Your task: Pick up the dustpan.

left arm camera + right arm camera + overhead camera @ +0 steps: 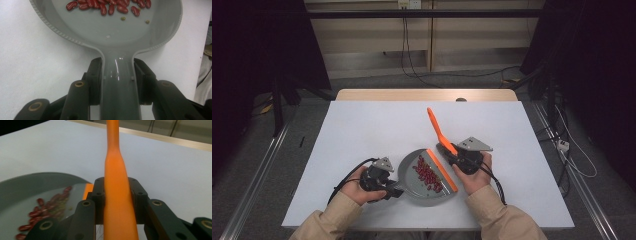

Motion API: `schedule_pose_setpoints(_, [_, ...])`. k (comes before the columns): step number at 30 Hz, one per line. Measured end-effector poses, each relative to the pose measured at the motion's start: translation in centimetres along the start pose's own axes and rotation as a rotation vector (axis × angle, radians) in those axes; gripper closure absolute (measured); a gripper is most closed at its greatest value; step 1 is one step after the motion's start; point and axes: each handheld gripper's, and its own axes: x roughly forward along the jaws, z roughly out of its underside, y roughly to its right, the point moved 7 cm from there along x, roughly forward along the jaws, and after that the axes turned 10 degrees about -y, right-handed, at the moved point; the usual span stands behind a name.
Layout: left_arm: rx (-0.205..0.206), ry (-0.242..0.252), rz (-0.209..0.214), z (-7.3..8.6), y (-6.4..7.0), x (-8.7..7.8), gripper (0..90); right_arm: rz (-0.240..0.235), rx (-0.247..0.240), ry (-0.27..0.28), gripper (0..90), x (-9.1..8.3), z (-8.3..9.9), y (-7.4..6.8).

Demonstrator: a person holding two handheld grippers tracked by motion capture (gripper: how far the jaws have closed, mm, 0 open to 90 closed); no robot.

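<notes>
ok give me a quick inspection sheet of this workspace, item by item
surface: white table top, wooden strip at its far edge
job's things: grey dustpan lying flat, red beans inside; orange brush at the pan's mouth
clutter: nothing seen
grippers: left gripper shut on the dustpan's handle; right gripper shut on the brush handle
cables: black cable trailing from the left gripper; more cables on the floor beyond the table
surroundings: black curtains at both sides, wall socket at the back

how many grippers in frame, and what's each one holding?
2. Left gripper is near the table's front edge, shut on the grey dustpan handle. Right gripper is right of the pan, shut on the orange brush handle.
</notes>
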Motion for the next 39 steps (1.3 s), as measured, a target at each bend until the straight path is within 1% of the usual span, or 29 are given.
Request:
schedule_pose_setpoints(1, [0.001, -0.005, 0.001, 0.0, 0.0, 0.0, 62.5, -0.021, 0.011, 0.002, 71.1, 0.0, 0.1, -0.4])
schedule_pose_setpoints(2, [0.001, -0.003, 0.003, 0.0, 0.0, 0.0, 62.6, -0.033, 0.009, 0.007, 71.1, 0.0, 0.2, -0.9])
schedule_pose_setpoints(3, [-0.005, 0.002, 0.005, -0.1, 0.1, 0.1, 62.5, -0.025, -0.012, 0.005, 71.1, 0.1, 0.2, -1.3])
schedule_pose_setpoints(4, [-0.004, 0.004, 0.005, -0.1, 0.0, 0.1, 62.5, -0.037, -0.006, 0.007, 71.1, 0.2, 0.1, -1.8])
schedule_pose_setpoints(5, [-0.008, 0.006, 0.002, -0.1, 0.0, 0.1, 62.6, -0.036, -0.001, 0.01, 71.1, 0.3, 0.1, -2.1])
schedule_pose_setpoints(6, [-0.004, 0.001, 0.002, 0.0, 0.0, 0.0, 62.5, -0.03, -0.002, 0.015, 71.1, 0.3, -0.1, -2.3])
schedule_pose_setpoints(8, [-0.002, 0.003, 0.001, -0.1, 0.0, 0.1, 62.6, -0.064, 0.034, 0.04, 71.1, 0.2, -0.4, -2.8])
schedule_pose_setpoints(10, [-0.008, 0.009, 0.006, -0.1, 0.1, 0.1, 62.6, -0.115, 0.066, 0.05, 71.1, -0.1, -0.7, -3.5])
schedule_pose_setpoints(13, [-0.002, 0.004, 0.006, -0.2, 0.1, 0.2, 62.6, -0.14, 0.089, 0.065, 71.1, -0.4, -0.9, -3.6])
schedule_pose_setpoints(15, [0.0, 0.009, 0.015, -0.2, 0.0, 0.1, 62.5, -0.117, 0.088, 0.072, 71.2, -0.7, -1.2, -2.8])
schedule_pose_setpoints(16, [0.002, 0.009, 0.018, -0.2, 0.0, 0.1, 62.5, -0.106, 0.102, 0.081, 71.1, -0.9, -1.4, -2.2])
schedule_pose_setpoints(17, [0.009, 0.005, 0.019, -0.2, 0.0, 0.2, 62.5, -0.098, 0.111, 0.092, 71.1, -1.3, -1.6, -1.4])
schedule_pose_setpoints(19, [0.014, 0.009, 0.036, -0.3, 0.0, 0.2, 62.4, -0.054, 0.113, 0.104, 71.1, -2.2, -1.7, 0.5])
schedule_pose_setpoints(20, [0.016, 0.003, 0.034, -0.2, 0.1, 0.2, 62.4, -0.043, 0.121, 0.106, 71.1, -2.5, -1.6, 1.1])
schedule_pose_setpoints(21, [0.017, 0.001, 0.028, -0.2, 0.0, 0.2, 62.4, -0.024, 0.137, 0.1, 71.1, -2.8, -1.3, 2.2])
schedule_pose_setpoints(23, [0.026, 0.001, 0.031, -0.3, 0.0, 0.2, 62.4, 0.004, 0.145, 0.091, 71.1, -3.1, -0.8, 3.4])
schedule_pose_setpoints(24, [0.023, 0.005, 0.028, -0.4, 0.1, 0.2, 62.4, 0.024, 0.154, 0.086, 71.2, -3.3, -0.5, 4.0])
schedule_pose_setpoints(25, [0.033, -0.001, 0.029, -0.4, 0.1, 0.3, 62.3, 0.04, 0.149, 0.083, 71.1, -3.4, -0.2, 4.4])
schedule_pose_setpoints(26, [0.033, -0.001, 0.029, -0.4, 0.3, 0.3, 62.3, 0.047, 0.149, 0.079, 71.1, -3.5, 0.1, 4.7])
schedule_pose_setpoints(27, [0.023, 0.002, 0.034, -0.5, 0.4, 0.4, 62.3, 0.054, 0.151, 0.075, 71.1, -3.6, 0.4, 5.0])
schedule_pose_setpoints(29, [0.045, -0.009, 0.034, -0.6, 0.6, 0.4, 62.2, 0.074, 0.147, 0.061, 71.1, -3.8, 0.9, 5.4])
schedule_pose_setpoints(30, [0.044, -0.008, 0.037, -0.7, 0.9, 0.5, 62.2, 0.074, 0.138, 0.058, 71.1, -3.9, 1.1, 5.5])
schedule_pose_setpoints(31, [0.041, -0.003, 0.052, -0.8, 1.1, 0.6, 62.2, 0.093, 0.133, 0.057, 71.2, -4.3, 1.4, 5.8])
schedule_pose_setpoints(33, [0.055, -0.017, 0.034, -0.9, 1.2, 0.6, 62.2, 0.108, 0.125, 0.051, 71.2, -4.9, 1.9, 6.2])
schedule_pose_setpoints(34, [0.053, -0.017, 0.034, -1.1, 1.3, 0.7, 62.2, 0.127, 0.119, 0.048, 71.2, -5.2, 2.2, 6.4])
schedule_pose_setpoints(35, [0.068, -0.018, 0.048, -1.2, 1.4, 0.8, 62.2, 0.151, 0.095, 0.04, 71.1, -5.6, 2.5, 6.5])
schedule_pose_setpoints(37, [0.067, -0.022, 0.033, -1.4, 1.7, 1.0, 62.2, 0.188, 0.072, 0.033, 71.1, -6.2, 3.5, 6.5])
schedule_pose_setpoints(38, [0.068, -0.025, 0.034, -1.5, 1.8, 1.1, 62.2, 0.191, 0.069, 0.025, 71.2, -6.3, 4.1, 6.3])
schedule_pose_setpoints(39, [0.076, -0.029, 0.038, -1.6, 1.9, 1.2, 62.2, 0.184, 0.071, 0.033, 71.2, -6.4, 4.6, 6.0])
